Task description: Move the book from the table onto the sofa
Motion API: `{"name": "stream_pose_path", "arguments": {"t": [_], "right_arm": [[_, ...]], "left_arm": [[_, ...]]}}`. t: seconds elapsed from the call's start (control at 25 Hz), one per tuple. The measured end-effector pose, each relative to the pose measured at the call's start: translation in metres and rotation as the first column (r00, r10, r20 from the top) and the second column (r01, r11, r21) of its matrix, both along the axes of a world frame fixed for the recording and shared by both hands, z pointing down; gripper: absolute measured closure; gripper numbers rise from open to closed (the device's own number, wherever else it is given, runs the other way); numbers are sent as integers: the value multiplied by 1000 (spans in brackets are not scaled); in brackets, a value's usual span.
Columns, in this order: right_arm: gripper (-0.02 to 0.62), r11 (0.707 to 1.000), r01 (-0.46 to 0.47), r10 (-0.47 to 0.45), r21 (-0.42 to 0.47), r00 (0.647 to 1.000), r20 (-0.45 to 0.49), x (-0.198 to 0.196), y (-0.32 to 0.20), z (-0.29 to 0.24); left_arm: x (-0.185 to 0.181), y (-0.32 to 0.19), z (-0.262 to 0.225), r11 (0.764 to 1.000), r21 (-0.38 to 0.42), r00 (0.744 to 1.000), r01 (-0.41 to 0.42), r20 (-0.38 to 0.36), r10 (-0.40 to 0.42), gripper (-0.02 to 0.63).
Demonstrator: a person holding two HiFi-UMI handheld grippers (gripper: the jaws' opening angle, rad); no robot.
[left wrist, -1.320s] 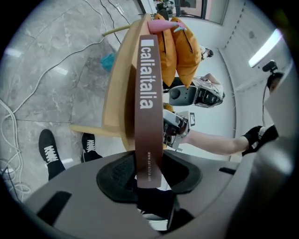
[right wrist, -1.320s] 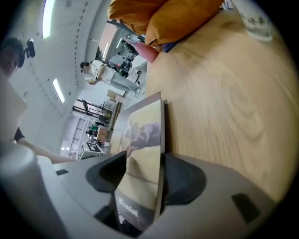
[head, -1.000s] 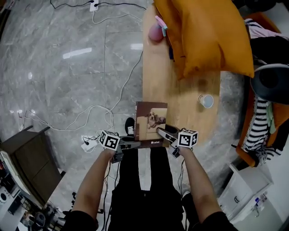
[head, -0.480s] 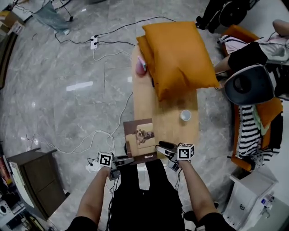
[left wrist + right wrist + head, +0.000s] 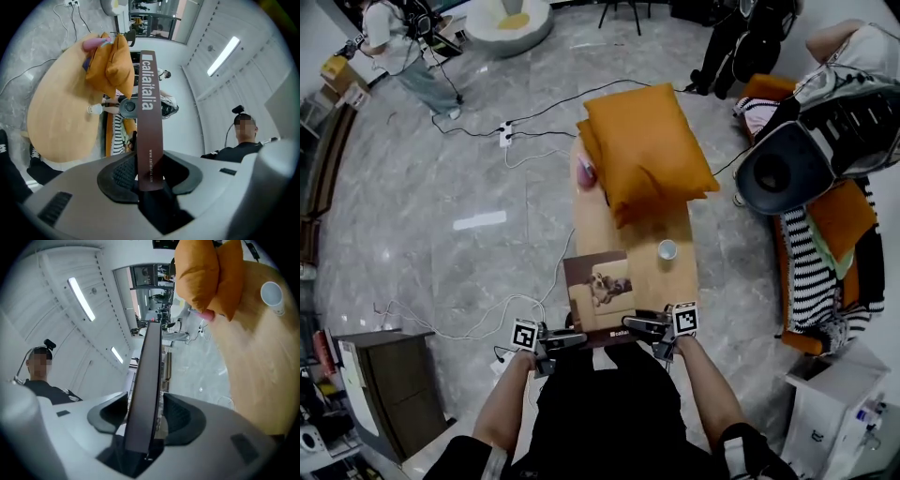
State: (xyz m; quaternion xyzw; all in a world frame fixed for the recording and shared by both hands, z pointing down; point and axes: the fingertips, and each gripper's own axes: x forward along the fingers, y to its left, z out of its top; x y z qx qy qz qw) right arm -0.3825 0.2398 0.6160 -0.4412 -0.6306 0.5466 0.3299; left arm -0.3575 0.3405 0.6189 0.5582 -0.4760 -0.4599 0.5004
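Left claw: jaws part-closed, pads pressing both faces of the book, which stands edge-on between them. Right claw: the same, clamped on the book's opposite near corner.

In the head view the two claws point inward at each other, gripping the book along its near short edge. The book's long axis runs forward from the claws, in line with the counter. It appears to be held above the counter's near end, not resting on it.

Beyond the book stands a cup, then orange cushions.

The sofa, draped with a striped cloth, lies well off to the right, outside the right claw. The right hand is therefore nearer, and the carry would go rightward, across the book's long axis.
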Motion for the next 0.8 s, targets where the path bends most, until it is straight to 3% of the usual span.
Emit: {"name": "stream_pose_path", "arguments": {"t": [0.12,0.2,0.4,0.8], "right_arm": [[414,999,-22,23,-37,1000,14,14,-7,-16],[427,997,-42,44,-65,999,23,21,-15,-22],[439,992,-94,96,-83,995,27,31,-30,-33],[440,985,-165,166,-54,986,13,58,-20,-36]], "left_arm": [[13,-10,-17,999,-3,999,-33,28,33,459],[17,-19,-22,999,-17,997,-51,56,52,459],[23,-32,-35,996,-25,991,-87,96,89,459],[42,-22,-38,987,18,984,-162,83,160,459]]}}
